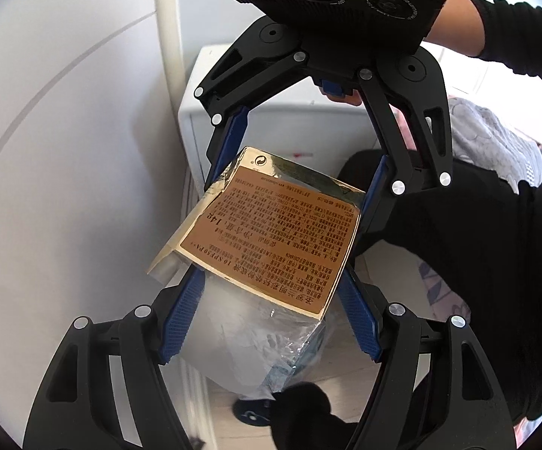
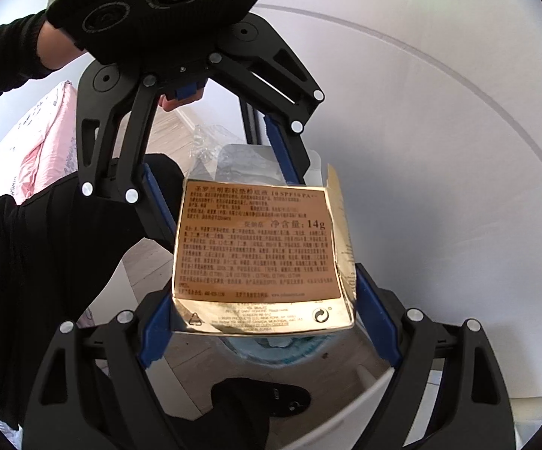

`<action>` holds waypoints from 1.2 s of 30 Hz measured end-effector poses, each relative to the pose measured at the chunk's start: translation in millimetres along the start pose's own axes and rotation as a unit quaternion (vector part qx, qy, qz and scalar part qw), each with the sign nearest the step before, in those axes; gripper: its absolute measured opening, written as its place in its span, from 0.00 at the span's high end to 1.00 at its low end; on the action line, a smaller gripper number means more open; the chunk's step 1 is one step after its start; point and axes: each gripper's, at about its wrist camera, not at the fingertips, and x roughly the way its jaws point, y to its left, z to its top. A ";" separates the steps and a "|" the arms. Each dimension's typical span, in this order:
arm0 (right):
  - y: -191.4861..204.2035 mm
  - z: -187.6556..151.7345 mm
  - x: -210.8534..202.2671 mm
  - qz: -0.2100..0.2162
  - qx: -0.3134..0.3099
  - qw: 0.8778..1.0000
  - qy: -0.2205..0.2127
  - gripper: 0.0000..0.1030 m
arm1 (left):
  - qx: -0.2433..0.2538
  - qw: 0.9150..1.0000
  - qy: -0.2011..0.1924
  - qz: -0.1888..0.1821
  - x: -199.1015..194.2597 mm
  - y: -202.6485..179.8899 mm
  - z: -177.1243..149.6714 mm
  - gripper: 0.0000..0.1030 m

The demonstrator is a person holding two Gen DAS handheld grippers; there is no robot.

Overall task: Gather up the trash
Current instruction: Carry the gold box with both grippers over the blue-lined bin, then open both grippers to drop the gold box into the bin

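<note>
A flattened gold cardboard box with a brown label of printed text point(image 1: 271, 232) is held in the air between both grippers. My left gripper point(image 1: 267, 281) is shut on the end with the open flap. My right gripper point(image 2: 263, 300) is shut on the other end of the gold box point(image 2: 259, 255). Each gripper faces the other: the right one point(image 1: 297, 157) shows at the top of the left wrist view, and the left one point(image 2: 229, 172) at the top of the right wrist view. Below the box is a trash bin lined with a clear plastic bag point(image 1: 256, 341), with crumpled trash inside point(image 2: 278, 341).
A white wall point(image 1: 65, 150) curves along one side. A white cabinet point(image 1: 271, 112) stands behind. The person's black-clad legs point(image 1: 477, 262) and black slippers point(image 2: 271, 397) are on the wood floor beside the bin. A pink and grey bedspread point(image 2: 42, 142) lies at the side.
</note>
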 end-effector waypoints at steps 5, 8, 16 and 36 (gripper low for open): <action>-10.3 -5.3 23.8 0.022 0.007 1.000 0.016 0.21 | -0.024 1.000 0.008 -0.014 22.0 2.5 -31.3 0.33; -13.9 -9.8 39.3 0.033 0.014 0.999 0.025 0.21 | -0.040 0.999 0.011 -0.025 38.7 5.4 -46.5 0.33; -15.2 -25.5 91.3 0.061 0.039 0.996 0.052 0.21 | -0.066 0.996 0.022 -0.051 80.8 12.9 -74.6 0.33; -34.9 -47.0 160.5 0.090 0.103 0.986 0.093 0.21 | -0.122 0.985 0.071 -0.103 170.3 34.1 -131.9 0.21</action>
